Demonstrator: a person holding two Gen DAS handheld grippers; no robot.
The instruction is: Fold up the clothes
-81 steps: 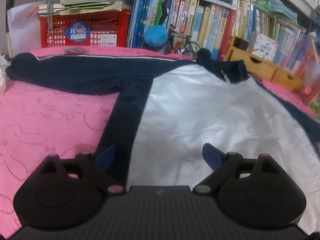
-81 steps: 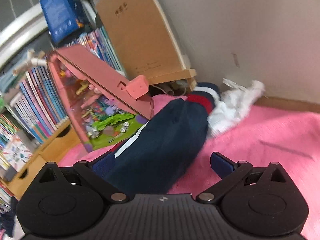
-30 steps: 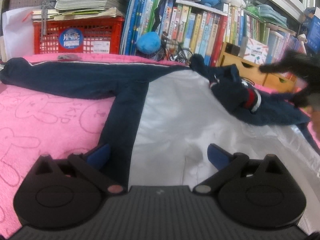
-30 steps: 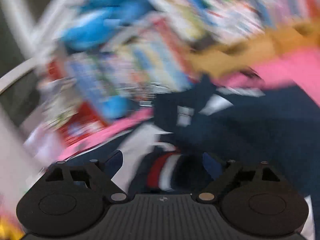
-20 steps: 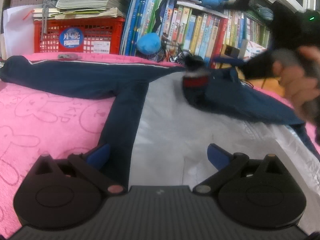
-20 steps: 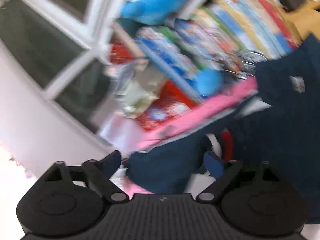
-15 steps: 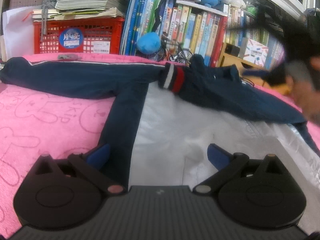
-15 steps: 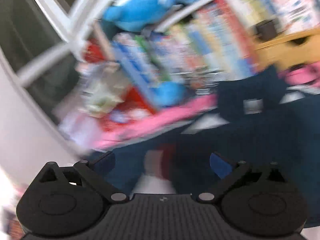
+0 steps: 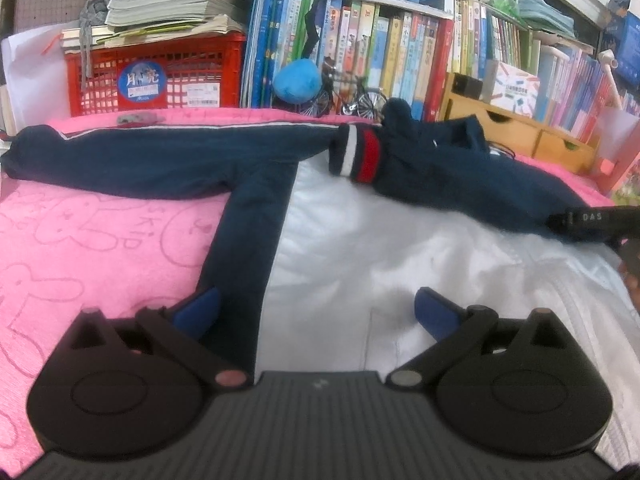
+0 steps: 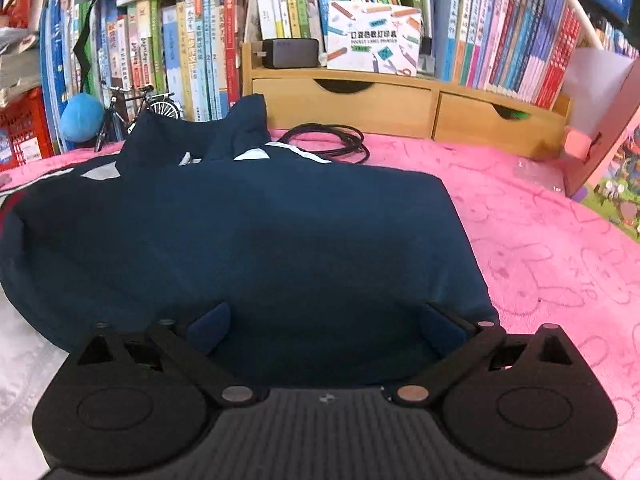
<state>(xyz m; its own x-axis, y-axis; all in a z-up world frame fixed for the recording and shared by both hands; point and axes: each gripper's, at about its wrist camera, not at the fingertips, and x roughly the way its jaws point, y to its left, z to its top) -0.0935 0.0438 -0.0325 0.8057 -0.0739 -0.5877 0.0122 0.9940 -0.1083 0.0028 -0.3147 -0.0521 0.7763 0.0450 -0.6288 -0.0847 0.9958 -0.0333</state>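
Right tongs (image 10: 326, 326) over folded sleeve (image 10: 248, 248)

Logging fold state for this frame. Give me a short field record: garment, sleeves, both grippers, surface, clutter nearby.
garment: navy and white jacket, spread flat, white panel up
right sleeve: folded across the body, striped cuff lying near the collar
left sleeve: left sleeve stretched straight out, not folded
left gripper: left gripper open, over the jacket's lower edge, gripping nothing
right gripper: right gripper open, over the folded sleeve's shoulder end, pads not pressing
surface: pink towel
clutter: red crate, bookshelf, black cable
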